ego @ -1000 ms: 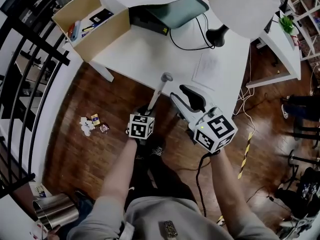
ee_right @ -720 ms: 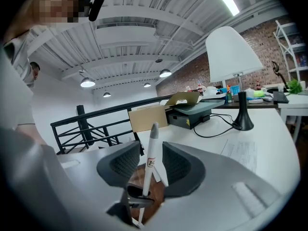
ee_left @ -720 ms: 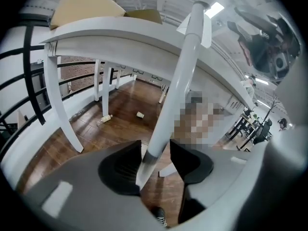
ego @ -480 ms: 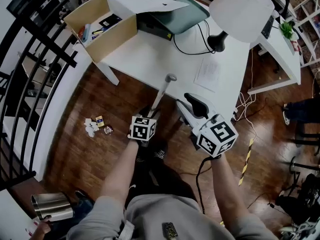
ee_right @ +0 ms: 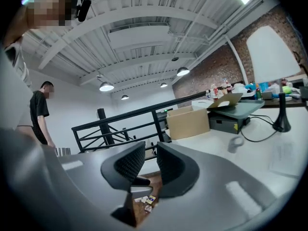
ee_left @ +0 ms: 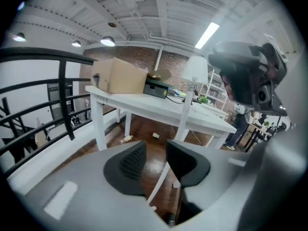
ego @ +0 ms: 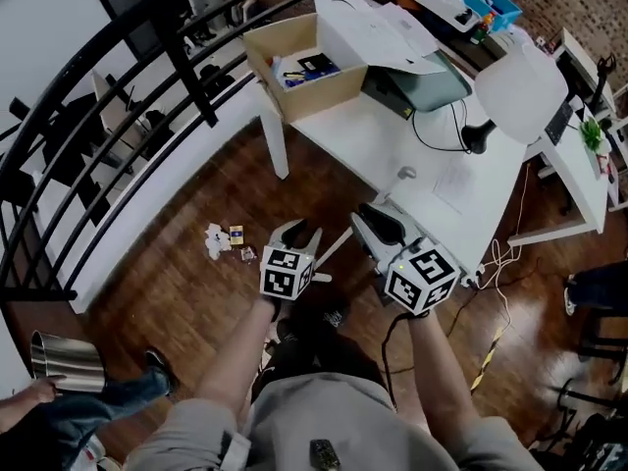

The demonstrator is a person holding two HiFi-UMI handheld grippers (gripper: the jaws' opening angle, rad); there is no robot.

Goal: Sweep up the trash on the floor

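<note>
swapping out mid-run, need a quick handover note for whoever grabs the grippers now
Left gripper: open, jaws just closing in, a white handle in the gap, pads not on it.
Right gripper: open, jaws just narrowed, nothing clearly between the pads.
Trash pile: on the wood floor, left of both grippers in the head view.
Done: nothing swept.
Left: grip the handle, sweep up the pile.

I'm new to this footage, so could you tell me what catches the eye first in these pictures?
A small pile of trash lies on the dark wood floor, left of the white table. That table bears an open cardboard box and a white-shaded lamp; a black railing curves along the left.
</note>
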